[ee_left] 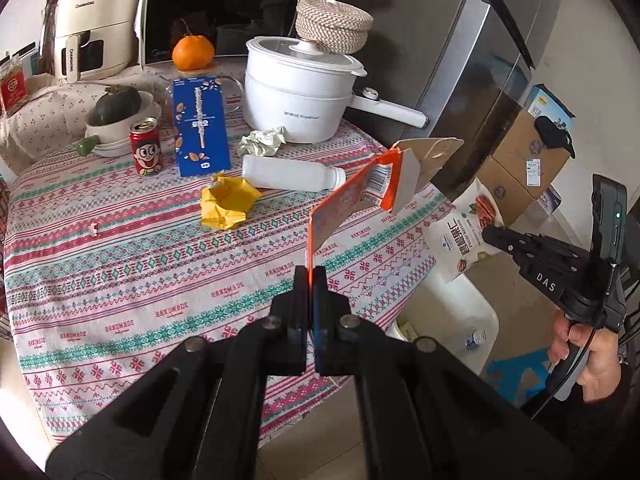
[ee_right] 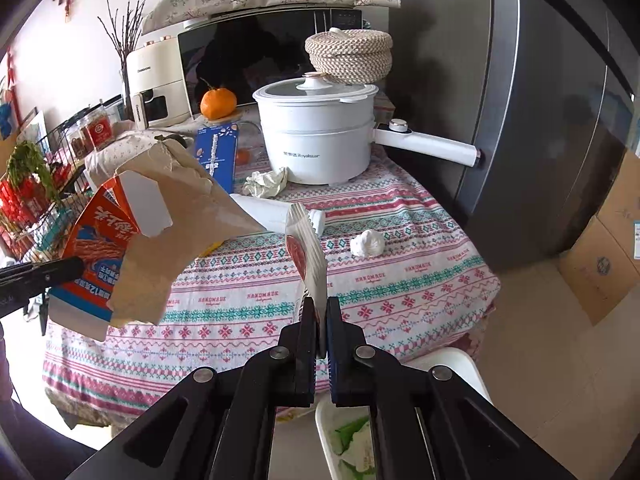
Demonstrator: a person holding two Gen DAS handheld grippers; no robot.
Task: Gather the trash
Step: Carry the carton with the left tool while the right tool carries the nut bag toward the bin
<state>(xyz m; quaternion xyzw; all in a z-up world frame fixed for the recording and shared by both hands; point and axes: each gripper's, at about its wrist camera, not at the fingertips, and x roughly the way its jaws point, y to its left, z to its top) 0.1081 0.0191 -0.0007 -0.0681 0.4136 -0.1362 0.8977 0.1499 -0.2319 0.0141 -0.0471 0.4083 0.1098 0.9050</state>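
Note:
My left gripper point(ee_left: 311, 276) is shut on a flattened orange carton point(ee_left: 352, 196) and holds it above the table's right edge; the carton also shows in the right wrist view point(ee_right: 96, 264). My right gripper point(ee_right: 320, 308) is shut on a white snack bag point(ee_right: 308, 248), also seen past the table edge in the left wrist view point(ee_left: 464, 236). A white trash bin point(ee_right: 460, 364) stands on the floor below both grippers. On the patterned tablecloth point(ee_left: 120, 280) lie a yellow wrapper point(ee_left: 226, 204), a white plastic bottle point(ee_left: 288, 174), a crumpled paper point(ee_left: 262, 142) and a white tissue ball point(ee_right: 367, 243).
A white electric pot point(ee_left: 300, 92), a blue box point(ee_left: 200, 124), a red can point(ee_left: 145, 146), a bowl with a squash point(ee_left: 116, 116) and an orange point(ee_left: 192, 52) stand at the table's back. A grey fridge point(ee_right: 540, 120) is to the right, cardboard boxes point(ee_left: 520, 160) beyond it.

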